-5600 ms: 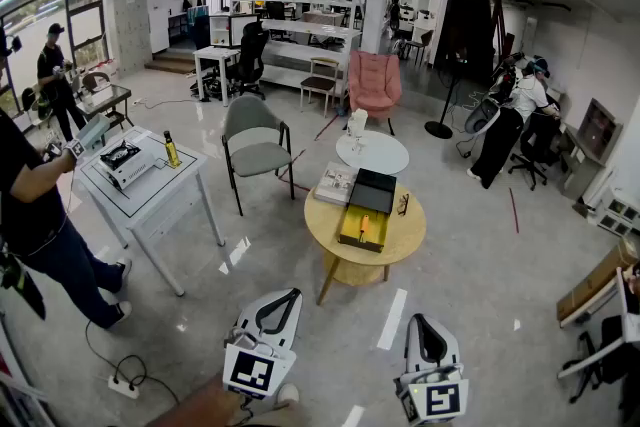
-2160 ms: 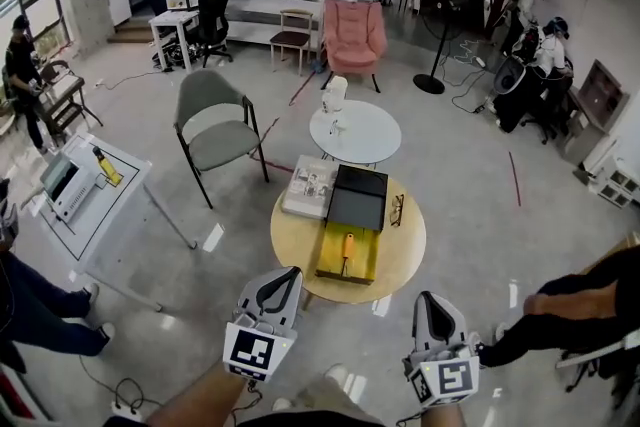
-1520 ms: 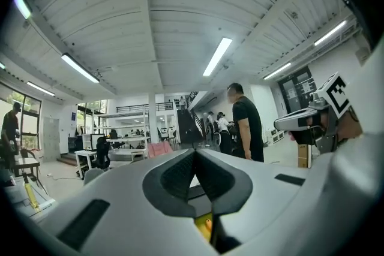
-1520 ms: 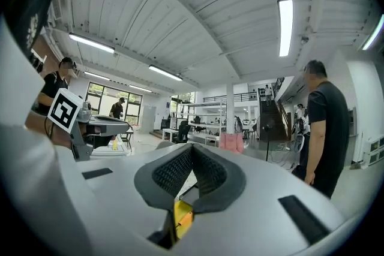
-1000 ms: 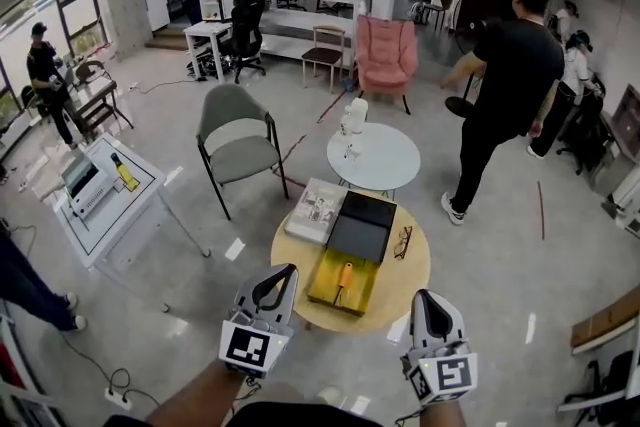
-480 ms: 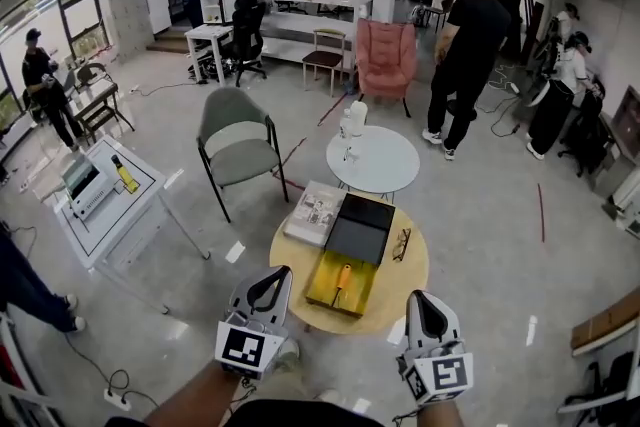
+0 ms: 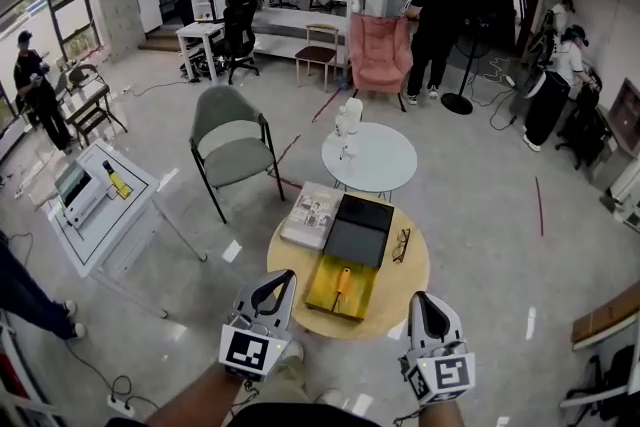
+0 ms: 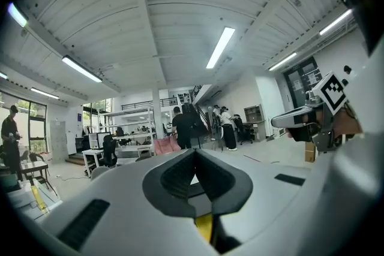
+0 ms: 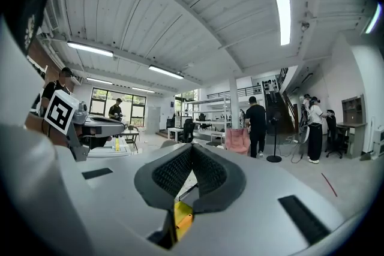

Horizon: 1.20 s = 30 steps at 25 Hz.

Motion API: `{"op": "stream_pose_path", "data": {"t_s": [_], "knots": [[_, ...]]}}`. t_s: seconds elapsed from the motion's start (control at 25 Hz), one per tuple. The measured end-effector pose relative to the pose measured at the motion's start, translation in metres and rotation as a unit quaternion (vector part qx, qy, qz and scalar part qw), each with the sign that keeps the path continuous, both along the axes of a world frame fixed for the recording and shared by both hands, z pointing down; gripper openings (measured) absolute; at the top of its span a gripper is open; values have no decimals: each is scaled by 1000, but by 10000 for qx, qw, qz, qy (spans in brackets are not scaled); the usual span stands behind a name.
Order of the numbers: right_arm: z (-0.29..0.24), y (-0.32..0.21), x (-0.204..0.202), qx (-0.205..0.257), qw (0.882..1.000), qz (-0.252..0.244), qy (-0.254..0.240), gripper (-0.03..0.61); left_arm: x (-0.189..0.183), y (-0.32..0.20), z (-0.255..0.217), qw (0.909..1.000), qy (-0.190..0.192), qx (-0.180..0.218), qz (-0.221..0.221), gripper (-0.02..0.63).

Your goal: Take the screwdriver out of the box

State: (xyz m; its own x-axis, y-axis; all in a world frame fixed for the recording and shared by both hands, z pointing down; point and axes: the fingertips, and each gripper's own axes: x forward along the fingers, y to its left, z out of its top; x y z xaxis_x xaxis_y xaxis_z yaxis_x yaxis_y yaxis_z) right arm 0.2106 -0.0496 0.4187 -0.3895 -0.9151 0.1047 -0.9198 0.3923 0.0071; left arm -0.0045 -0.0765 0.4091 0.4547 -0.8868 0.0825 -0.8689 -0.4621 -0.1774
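Well, the left gripper (image 7: 283, 274) and the right gripper (image 7: 425, 298) are both held level at the near edge of the round table (image 7: 405, 280), each with its jaws closed on nothing. Just ahead, between the two and nearer the left one, the yellow box (image 7: 318, 297) lies open, and the orange-handled screwdriver (image 7: 341, 281) rests inside it, clear of both grippers

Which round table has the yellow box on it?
The wooden round table, nearer the person: the yellow box with the screwdriver sits on it. The white round table behind has no box.
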Motion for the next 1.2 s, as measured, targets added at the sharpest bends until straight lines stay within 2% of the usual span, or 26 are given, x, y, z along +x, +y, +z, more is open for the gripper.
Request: {"op": "stream_pose_path", "data": {"t_s": [0.8, 1.2], "knots": [[19, -91, -6, -207, 9988, 444, -30, 14, 6, -115, 10, 9984, -33, -96, 549, 12], [56, -135, -20, -613, 9965, 571, 22, 14, -9, -161, 33, 9972, -112, -279, 686, 12]]}}
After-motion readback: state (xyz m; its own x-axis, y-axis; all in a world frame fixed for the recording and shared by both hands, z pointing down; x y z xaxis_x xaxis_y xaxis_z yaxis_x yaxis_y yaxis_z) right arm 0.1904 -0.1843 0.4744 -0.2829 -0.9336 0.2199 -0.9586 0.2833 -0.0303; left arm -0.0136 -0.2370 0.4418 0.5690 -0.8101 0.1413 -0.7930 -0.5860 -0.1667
